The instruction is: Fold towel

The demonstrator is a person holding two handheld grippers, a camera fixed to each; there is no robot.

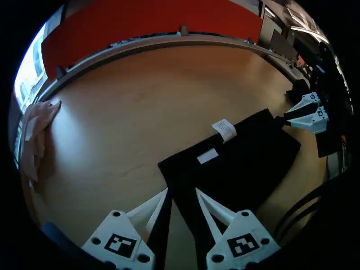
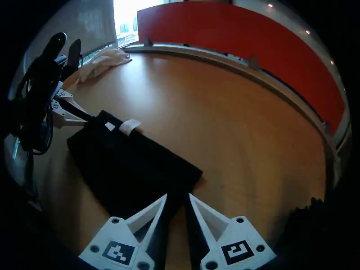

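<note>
A black towel (image 1: 238,157) lies folded in a long rectangle on the wooden table (image 1: 135,103), with a white label (image 1: 224,129) at one edge. My left gripper (image 1: 182,191) is shut on the towel's near corner. At the far end, my right gripper (image 1: 283,120) pinches the opposite corner. In the right gripper view the same black towel (image 2: 130,166) stretches away from my right gripper (image 2: 178,195), whose fingers are closed on its near corner. The left gripper (image 2: 92,119) holds the far end beside the white label (image 2: 129,126).
A crumpled pale pink cloth (image 1: 38,130) (image 2: 105,60) lies at the table's edge near the window. A red panel (image 1: 148,20) (image 2: 252,40) runs behind the table's curved rim. Black cables (image 1: 306,202) hang at the near right. Bare tabletop (image 2: 234,126) spreads beside the towel.
</note>
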